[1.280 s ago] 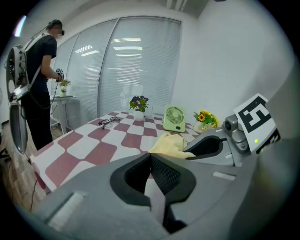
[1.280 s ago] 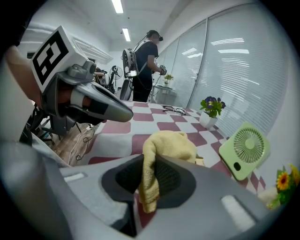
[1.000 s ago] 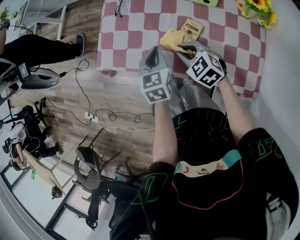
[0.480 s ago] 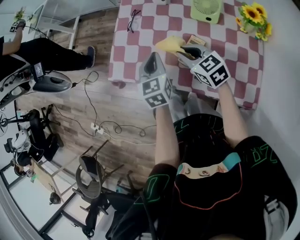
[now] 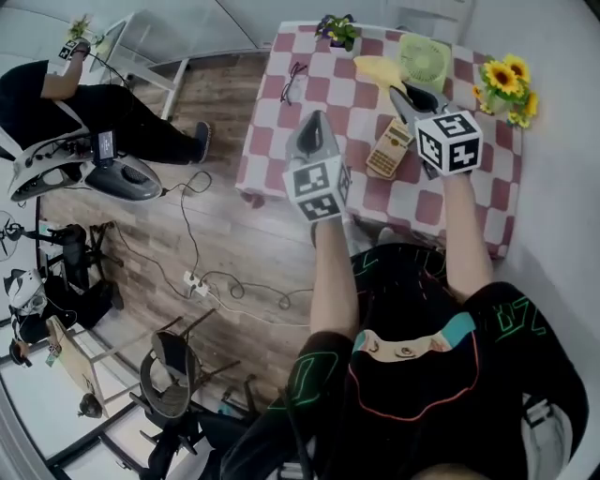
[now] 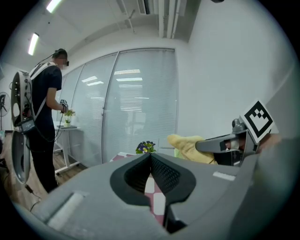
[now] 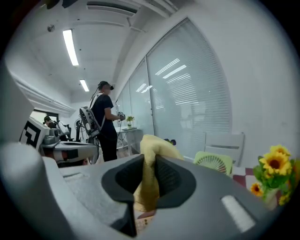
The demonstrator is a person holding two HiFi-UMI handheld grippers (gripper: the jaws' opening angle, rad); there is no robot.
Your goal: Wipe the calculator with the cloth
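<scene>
The beige calculator (image 5: 390, 148) lies flat on the checked table (image 5: 478, 202), uncovered. My right gripper (image 5: 403, 91) is raised beyond it, shut on the yellow cloth (image 5: 379, 68), which hangs between its pads in the right gripper view as the yellow cloth (image 7: 149, 183). My left gripper (image 5: 315, 117) hovers left of the calculator over the table's near part, shut with nothing in it (image 6: 150, 155). In the left gripper view the right gripper (image 6: 220, 143) and the cloth (image 6: 187, 146) show at the right.
A green fan (image 5: 427, 58) and sunflowers (image 5: 506, 80) stand at the table's far right, purple flowers (image 5: 336, 28) at the far edge, glasses (image 5: 295, 82) on the left. A seated person (image 5: 84, 103), cables and chairs occupy the floor to the left.
The right gripper has lifted the cloth off the calculator and carried it toward the fan. The calculator now lies bare. The head view has swung up over the table.
</scene>
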